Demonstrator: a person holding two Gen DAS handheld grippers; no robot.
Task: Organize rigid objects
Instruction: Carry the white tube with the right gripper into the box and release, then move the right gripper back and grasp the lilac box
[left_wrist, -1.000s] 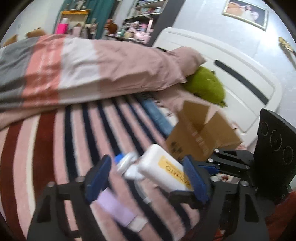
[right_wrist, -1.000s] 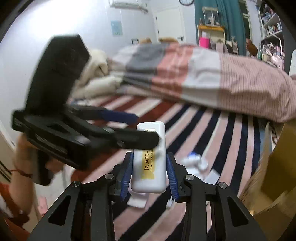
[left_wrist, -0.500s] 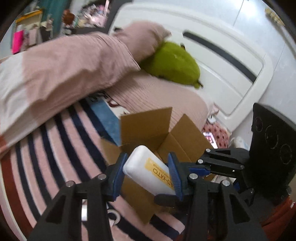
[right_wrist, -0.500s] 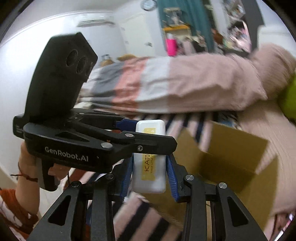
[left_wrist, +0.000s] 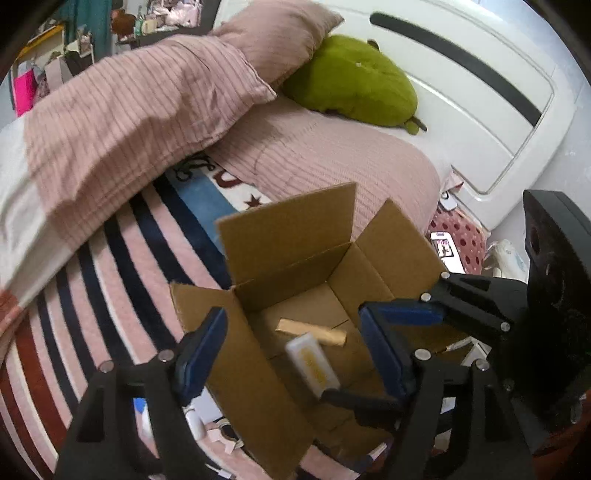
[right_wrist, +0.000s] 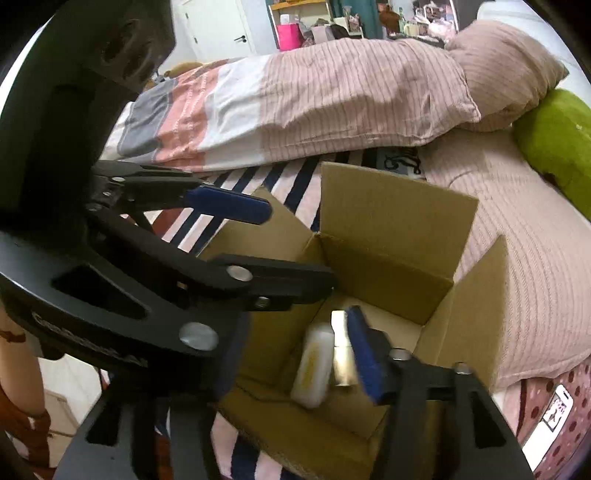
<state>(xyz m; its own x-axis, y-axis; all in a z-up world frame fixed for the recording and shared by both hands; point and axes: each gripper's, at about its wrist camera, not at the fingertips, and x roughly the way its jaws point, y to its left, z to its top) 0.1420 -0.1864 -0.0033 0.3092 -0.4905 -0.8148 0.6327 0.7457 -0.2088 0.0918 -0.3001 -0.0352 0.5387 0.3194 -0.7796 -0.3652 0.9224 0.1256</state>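
Brown cardboard box (left_wrist: 295, 254), white bottle (left_wrist: 313, 365) with yellow label, green cushion (left_wrist: 354, 92).

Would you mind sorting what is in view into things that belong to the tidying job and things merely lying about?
Job:
cardboard box
white bottle inside it
gold bar inside it
left gripper, open
right gripper, open

Lying about:
green cushion
pink pillow
phone

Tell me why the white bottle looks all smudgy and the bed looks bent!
Left wrist view: the white bottle in the cardboard box is motion-blurred; the fisheye lens curves the headboard. Right wrist view: bottle smeared too, corners dark.
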